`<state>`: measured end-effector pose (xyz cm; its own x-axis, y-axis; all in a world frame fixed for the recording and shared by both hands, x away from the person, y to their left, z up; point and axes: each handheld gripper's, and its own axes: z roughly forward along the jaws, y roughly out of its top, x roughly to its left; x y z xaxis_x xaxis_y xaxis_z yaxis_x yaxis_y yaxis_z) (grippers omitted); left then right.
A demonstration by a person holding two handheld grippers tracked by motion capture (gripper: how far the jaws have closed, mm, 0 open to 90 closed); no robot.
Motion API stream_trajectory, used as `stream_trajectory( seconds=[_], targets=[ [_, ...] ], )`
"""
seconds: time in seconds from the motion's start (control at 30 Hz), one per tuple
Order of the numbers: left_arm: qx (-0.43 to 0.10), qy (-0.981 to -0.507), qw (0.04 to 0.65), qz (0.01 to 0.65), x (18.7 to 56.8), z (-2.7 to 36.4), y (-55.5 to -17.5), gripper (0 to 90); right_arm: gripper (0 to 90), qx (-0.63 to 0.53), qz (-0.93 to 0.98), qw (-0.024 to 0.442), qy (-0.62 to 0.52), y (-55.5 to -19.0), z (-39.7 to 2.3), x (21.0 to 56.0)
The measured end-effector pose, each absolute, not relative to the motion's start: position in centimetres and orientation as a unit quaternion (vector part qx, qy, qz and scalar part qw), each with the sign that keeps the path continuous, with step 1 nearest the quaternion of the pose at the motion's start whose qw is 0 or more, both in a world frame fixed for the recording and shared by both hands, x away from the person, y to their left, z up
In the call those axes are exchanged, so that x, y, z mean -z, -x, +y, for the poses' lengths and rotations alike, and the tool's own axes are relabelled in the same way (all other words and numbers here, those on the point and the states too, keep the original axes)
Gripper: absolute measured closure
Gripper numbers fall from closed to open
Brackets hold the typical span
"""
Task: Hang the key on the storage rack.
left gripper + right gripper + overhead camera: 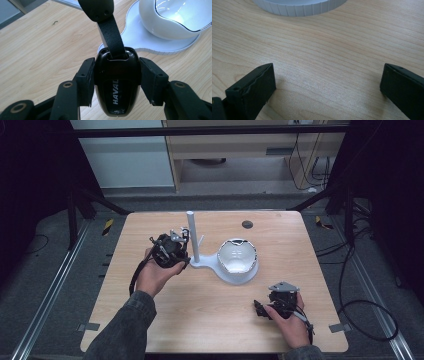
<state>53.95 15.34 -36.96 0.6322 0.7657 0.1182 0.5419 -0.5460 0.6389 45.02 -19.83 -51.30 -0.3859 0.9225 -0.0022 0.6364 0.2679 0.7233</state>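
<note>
While clamped side-on in the left gripper, black Haval key fob hangs strap-up just beside the white stand — probably headed for its post. Right gripper parked wide open on the table — spare.

Pale wooden table on grey floor, light cabinet behind, dark surroundings.
</note>
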Motion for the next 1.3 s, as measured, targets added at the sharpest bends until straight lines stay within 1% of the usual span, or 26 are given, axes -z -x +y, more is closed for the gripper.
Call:
stream_trajectory(
  seconds=[0.63,1.3],
  targets=[
    [-0.198,-0.838,0.319,0.396,38.7,14.8,-54.5,48.8,0.5,-0.327,0.766,0.218,-0.509,-45.0,-19.8,51.3],
    [-0.200,-0.832,0.329,0.400,39.3,14.3,-54.8,48.7,0.5,-0.328,0.765,0.216,-0.510,-45.0,-19.8,51.3]
  ],
)
